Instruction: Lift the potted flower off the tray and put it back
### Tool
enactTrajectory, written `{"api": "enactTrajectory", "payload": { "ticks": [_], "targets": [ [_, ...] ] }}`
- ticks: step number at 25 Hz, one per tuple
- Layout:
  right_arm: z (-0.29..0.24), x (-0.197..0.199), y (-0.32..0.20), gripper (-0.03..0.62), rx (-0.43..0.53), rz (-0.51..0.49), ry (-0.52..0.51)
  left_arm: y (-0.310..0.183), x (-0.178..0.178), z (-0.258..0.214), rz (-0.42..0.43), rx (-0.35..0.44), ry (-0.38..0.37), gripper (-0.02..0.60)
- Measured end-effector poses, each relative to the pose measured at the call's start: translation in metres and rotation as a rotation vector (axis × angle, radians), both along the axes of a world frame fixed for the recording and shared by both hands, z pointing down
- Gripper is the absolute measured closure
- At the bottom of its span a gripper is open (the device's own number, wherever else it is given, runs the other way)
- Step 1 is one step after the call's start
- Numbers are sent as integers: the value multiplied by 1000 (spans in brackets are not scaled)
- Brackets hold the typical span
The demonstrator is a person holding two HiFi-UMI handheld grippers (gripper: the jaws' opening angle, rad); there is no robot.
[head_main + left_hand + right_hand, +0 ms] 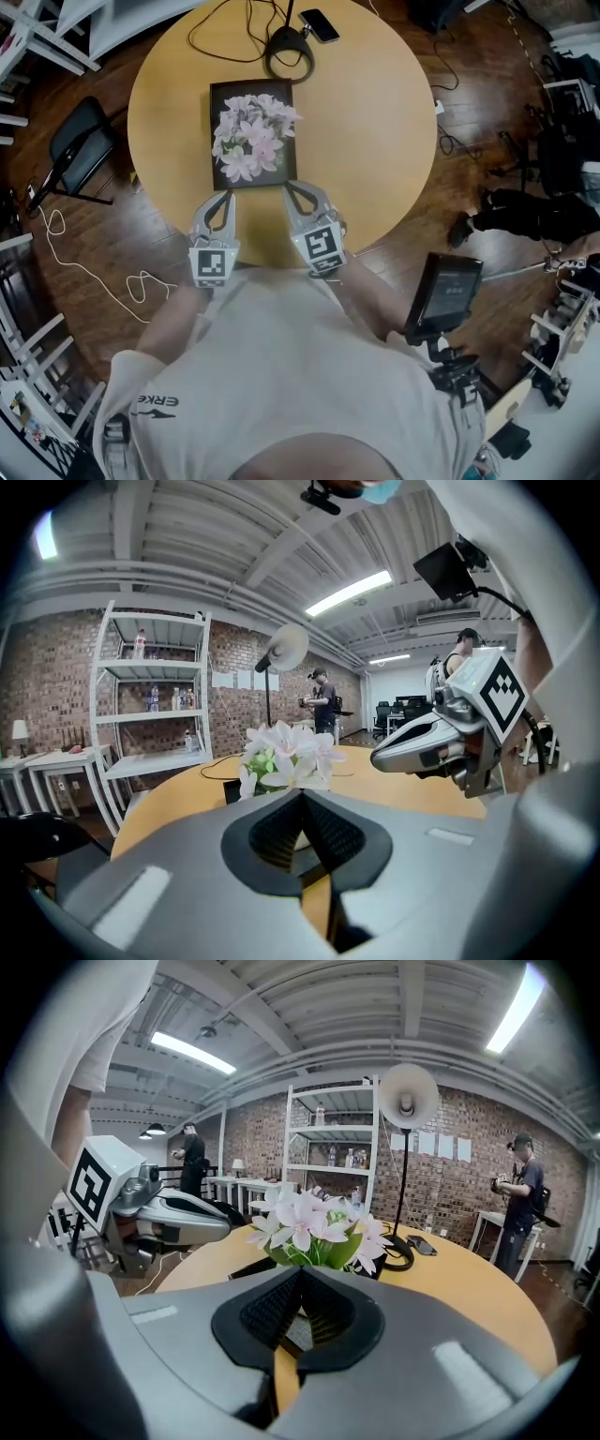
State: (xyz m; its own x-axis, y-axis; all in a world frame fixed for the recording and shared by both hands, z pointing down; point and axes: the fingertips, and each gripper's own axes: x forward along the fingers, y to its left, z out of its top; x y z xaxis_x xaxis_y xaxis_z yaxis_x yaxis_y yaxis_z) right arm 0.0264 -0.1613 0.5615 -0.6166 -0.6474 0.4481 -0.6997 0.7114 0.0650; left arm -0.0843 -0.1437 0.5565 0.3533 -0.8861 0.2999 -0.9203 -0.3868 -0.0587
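Round wooden table (375, 141) carries a dark tray (222, 90) with the potted flower (246, 142) on it. Left gripper (223, 197) at its seven o'clock and right gripper (294, 190) at five are closed, empty. Blooms (270, 117) look fragile; the pot hidden beneath is probably the firm place to clamp.

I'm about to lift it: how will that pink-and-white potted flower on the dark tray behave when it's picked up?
Probably top-heavy: the pink-and-white potted flower spreads its blooms wide enough to hide the pot from above, so it may tip if jolted. The petals look thin and soft and would likely bruise, so grip the pot, not the stems.
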Motion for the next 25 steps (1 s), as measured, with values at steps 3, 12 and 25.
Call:
{"api": "enactTrajectory", "payload": {
  "ticks": [3,12,25],
  "targets": [
    [14,-1,-4,580,-24,-6,19,-4,-2,15,1,-29,-6,580],
    [50,-2,-17,580,-86,-21,60,-26,-10,53,2,-91,-34,580],
    [73,-17,-31,549,-89,-154,134,-46,-17,76,65,-118,-86,580]
  ]
}}
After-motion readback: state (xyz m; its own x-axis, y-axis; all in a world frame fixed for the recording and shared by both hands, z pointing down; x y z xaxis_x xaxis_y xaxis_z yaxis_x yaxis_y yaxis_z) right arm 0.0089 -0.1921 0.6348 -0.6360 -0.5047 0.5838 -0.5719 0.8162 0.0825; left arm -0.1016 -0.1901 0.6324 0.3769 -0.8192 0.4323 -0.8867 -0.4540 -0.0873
